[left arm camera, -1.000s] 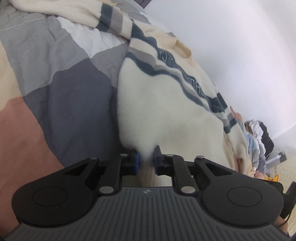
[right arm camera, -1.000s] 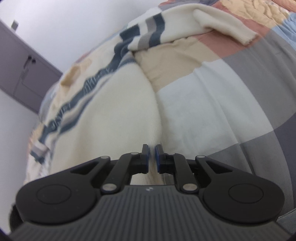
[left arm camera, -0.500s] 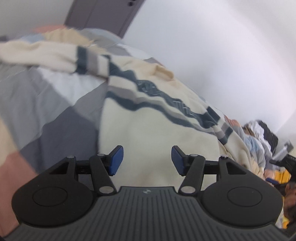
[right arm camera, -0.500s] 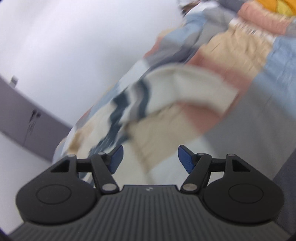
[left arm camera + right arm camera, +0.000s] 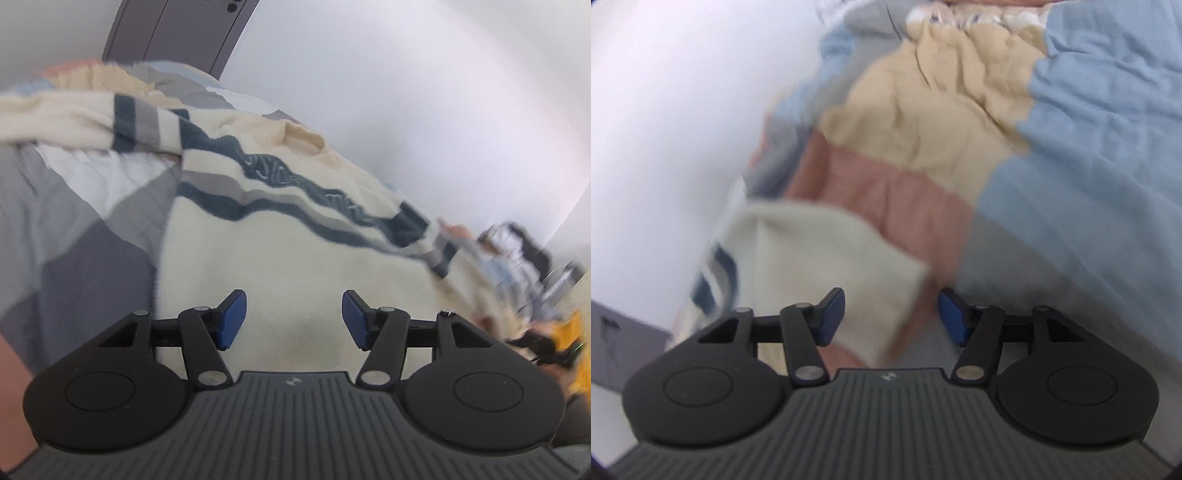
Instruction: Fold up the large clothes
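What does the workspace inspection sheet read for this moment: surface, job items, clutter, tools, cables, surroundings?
Surface: bed with a patchwork quilt of blue, tan, pink and grey blocks, wrinkled.
Job's things: cream sweater with navy and grey stripes, spread on the quilt; its sleeve lies out to the side.
Clutter: blurred pile of clothes past the sweater; a yellow item at the frame edge, unclear.
Tools: left tool open over the sweater body, gripping nothing; right tool open, jaws just closing slightly, sleeve cuff between them, not pinched.
Cables: nothing seen.
Surroundings: white wall; grey cabinet.
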Available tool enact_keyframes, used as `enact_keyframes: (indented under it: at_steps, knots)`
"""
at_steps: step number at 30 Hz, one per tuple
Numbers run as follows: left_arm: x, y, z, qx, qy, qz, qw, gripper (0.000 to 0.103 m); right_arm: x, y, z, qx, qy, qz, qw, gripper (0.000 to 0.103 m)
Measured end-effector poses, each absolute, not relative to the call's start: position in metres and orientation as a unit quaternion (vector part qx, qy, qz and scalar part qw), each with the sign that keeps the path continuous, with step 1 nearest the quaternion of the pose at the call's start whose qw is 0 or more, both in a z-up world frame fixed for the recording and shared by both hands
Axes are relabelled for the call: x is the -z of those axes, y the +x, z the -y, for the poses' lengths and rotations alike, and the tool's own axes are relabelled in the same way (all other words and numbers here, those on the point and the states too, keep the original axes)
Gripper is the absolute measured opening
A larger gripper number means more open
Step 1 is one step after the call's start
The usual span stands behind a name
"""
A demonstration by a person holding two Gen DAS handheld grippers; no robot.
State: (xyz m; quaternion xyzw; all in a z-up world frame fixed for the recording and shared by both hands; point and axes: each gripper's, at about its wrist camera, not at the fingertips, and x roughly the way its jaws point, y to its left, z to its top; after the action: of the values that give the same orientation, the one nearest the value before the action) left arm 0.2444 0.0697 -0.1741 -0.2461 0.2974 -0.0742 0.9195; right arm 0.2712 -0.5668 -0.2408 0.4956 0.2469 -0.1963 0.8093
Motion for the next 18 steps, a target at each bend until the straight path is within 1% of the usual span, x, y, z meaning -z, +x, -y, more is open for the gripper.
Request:
enact_keyframes:
  at_steps: [2,4,6,7,9,12,18]
  knots:
    - [0.177,0.250,-0.075,0.078,-0.274,-0.295,0.912,0.063,0.249,0.276,0.574,0.175,0.509,-0.213,0.815,0.059]
    - [0.178,0.255,-0.078,0.074,-0.287,-0.290,0.910,0.063,0.255,0.287,0.581,0.148,0.514,-0.208,0.819,0.047]
    - [0.179,0.261,-0.080,0.067,-0.293,-0.289,0.909,0.063,0.253,0.297,0.586,0.132,0.509,-0.220,0.822,0.016]
    - [0.179,0.263,-0.081,0.062,-0.296,-0.290,0.908,0.063,0.251,0.301,0.587,0.130,0.504,-0.226,0.823,0.013]
    - [0.179,0.266,-0.082,0.053,-0.299,-0.288,0.908,0.063,0.240,0.302,0.590,0.137,0.492,-0.220,0.831,0.012]
    - [0.177,0.267,-0.083,0.049,-0.302,-0.287,0.908,0.063,0.205,0.301,0.600,0.143,0.471,-0.199,0.847,0.010]
    - [0.183,0.263,-0.092,0.064,-0.315,-0.315,0.893,0.063,0.087,0.296,0.612,0.121,0.421,-0.165,0.884,0.009]
